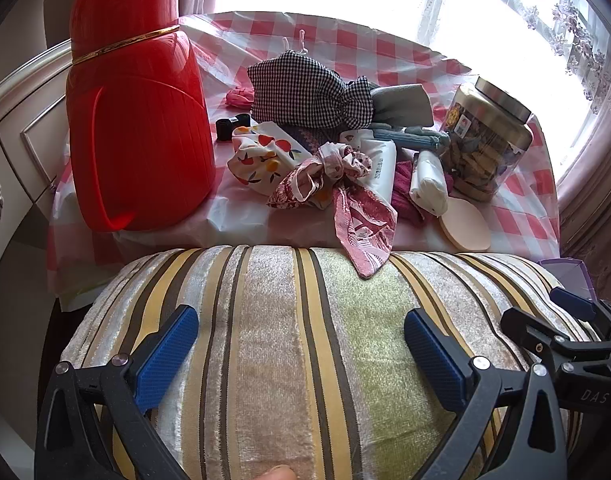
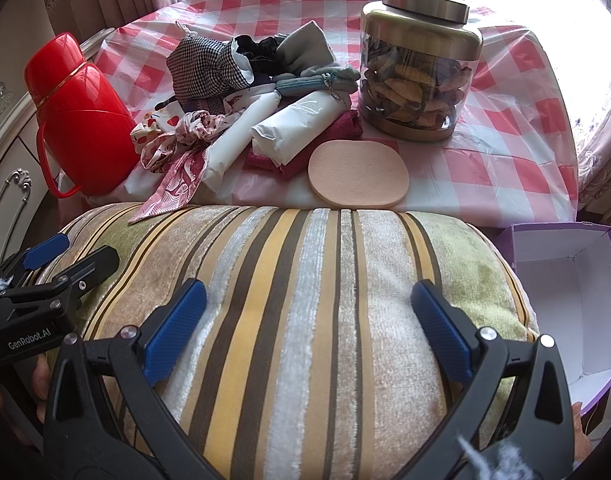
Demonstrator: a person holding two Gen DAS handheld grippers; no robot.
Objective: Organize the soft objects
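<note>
A striped velvet cushion point(image 1: 305, 344) point(image 2: 305, 280) fills the foreground against the table's near edge. My left gripper point(image 1: 299, 316) is open, its blue pads set wide apart over the cushion's top. My right gripper point(image 2: 308, 288) is open the same way further right, with nothing pinched. Each gripper shows at the edge of the other's view. Behind the cushion lies a heap of soft things: a checked pouch point(image 1: 301, 88) point(image 2: 205, 64), a red-patterned scarf point(image 1: 361, 216) point(image 2: 177, 176) trailing onto the cushion, a fruit-print cloth point(image 1: 261, 156), white packs point(image 2: 301, 124), a magenta cloth point(image 2: 337, 128) and a peach sponge point(image 1: 465, 224) point(image 2: 357, 176).
A tall red thermos point(image 1: 137, 120) point(image 2: 77, 112) stands left on the pink-checked tablecloth point(image 2: 505, 120). A lidded glass jar point(image 1: 489, 140) point(image 2: 417, 72) stands right of the heap. An open purple box point(image 2: 573, 296) sits to the cushion's right. A white cabinet point(image 1: 9, 152) is at the left.
</note>
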